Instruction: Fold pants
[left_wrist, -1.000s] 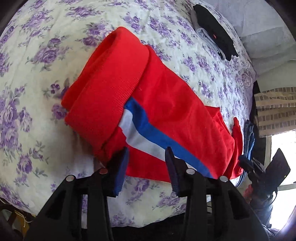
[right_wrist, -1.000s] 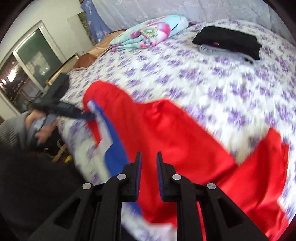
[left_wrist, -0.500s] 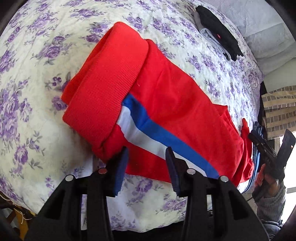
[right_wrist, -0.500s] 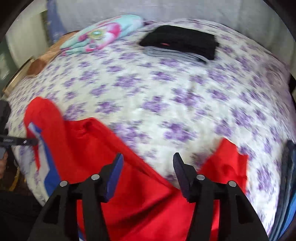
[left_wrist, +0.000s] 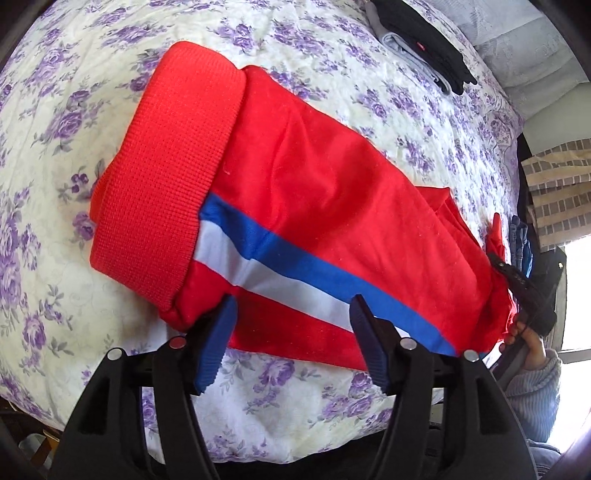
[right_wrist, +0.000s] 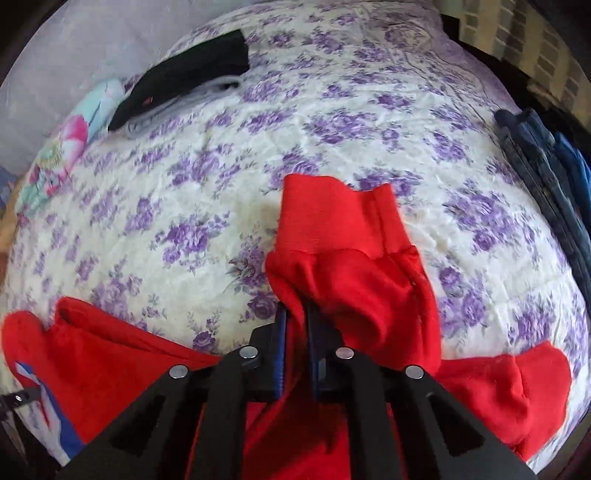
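Note:
Red pants (left_wrist: 332, 192) with a blue and white side stripe (left_wrist: 280, 258) lie across the floral bed, the ribbed waistband (left_wrist: 166, 166) at the left. My left gripper (left_wrist: 291, 314) hovers at the pants' near edge by the waistband; its jaws are opening, with the red hem lying loose between them. My right gripper (right_wrist: 295, 314) is closing on the red cloth just below one leg cuff (right_wrist: 332, 214), and the pads pinch it. The other leg cuff (right_wrist: 517, 387) lies flat at the right. In the left wrist view a hand (left_wrist: 532, 343) holds the right gripper at the leg end.
The purple-flowered bedspread (right_wrist: 258, 147) stretches beyond the pants. Folded black and grey clothes (right_wrist: 192, 74) lie at the far side beside a bright floral pillow (right_wrist: 62, 144). Dark blue jeans (right_wrist: 535, 147) lie along the bed's right edge. A striped cloth (left_wrist: 554, 192) hangs beyond it.
My right gripper swung from the pants' middle to the leg end, opened wide, then shut on the cloth by a cuff. My left gripper's jaws spread wider and hardly moved.

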